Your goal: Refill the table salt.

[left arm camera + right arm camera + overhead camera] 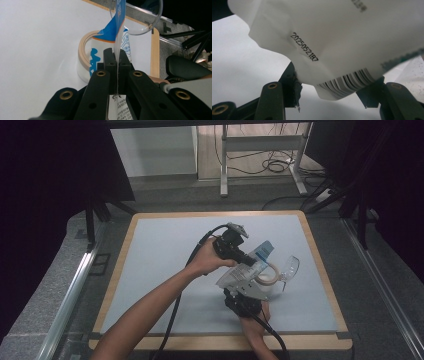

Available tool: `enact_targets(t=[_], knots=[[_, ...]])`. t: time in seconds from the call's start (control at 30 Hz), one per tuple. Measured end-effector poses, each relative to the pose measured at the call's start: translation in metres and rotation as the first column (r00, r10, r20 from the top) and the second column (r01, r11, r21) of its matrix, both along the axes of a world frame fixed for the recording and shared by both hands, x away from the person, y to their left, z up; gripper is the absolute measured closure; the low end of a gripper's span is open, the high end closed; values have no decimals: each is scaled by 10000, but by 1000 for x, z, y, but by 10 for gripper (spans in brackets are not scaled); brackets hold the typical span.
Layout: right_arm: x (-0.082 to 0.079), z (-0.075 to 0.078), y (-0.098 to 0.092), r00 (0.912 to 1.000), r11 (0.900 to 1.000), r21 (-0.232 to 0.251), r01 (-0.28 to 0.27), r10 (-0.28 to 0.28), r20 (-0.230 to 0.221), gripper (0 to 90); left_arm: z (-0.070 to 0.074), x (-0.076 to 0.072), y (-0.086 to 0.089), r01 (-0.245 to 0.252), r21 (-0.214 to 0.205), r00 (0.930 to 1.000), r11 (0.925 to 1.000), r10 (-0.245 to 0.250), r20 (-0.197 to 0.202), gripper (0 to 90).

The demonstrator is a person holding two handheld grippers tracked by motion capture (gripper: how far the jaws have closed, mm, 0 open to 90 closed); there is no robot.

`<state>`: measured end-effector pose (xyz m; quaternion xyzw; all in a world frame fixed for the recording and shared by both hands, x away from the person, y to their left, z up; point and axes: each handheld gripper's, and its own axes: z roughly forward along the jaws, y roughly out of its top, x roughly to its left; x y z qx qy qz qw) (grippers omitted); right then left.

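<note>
A white pouch (235, 277) with a blue top (262, 251) is held between both grippers over the right part of the mat. My left gripper (250, 262) comes in from the upper left, and in its own view the left gripper (117, 53) is shut on the pouch's thin edge (119, 27). My right gripper (242, 295) reaches up from the front edge. In the right gripper view the right gripper (332, 90) has its jaws pressed on either side of the pouch's barcoded end (337, 37).
A tan-rimmed tape roll (270, 281) lies on the mat just behind the pouch, also seen as tape roll (83, 47). A clear plastic cup (291, 266) lies on its side to its right. The pale blue mat (165, 250) has a wooden border.
</note>
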<state>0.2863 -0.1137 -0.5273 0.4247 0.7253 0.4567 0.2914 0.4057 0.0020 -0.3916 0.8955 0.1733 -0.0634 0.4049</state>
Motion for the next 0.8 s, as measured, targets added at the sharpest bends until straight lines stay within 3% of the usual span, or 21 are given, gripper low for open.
enact_targets(t=[0.47, 0.8], knots=[[1, -4, -7, 9998, 9998, -107, 163, -164, -119, 443, -1, -6, 23, -353, -399, 9993, 9986, 357, 109, 898], [2, -4, -12, 9994, 9995, -99, 293, -294, -155, 443, -3, -10, 34, -770, -864, 9967, 9933, 789, 194, 898]])
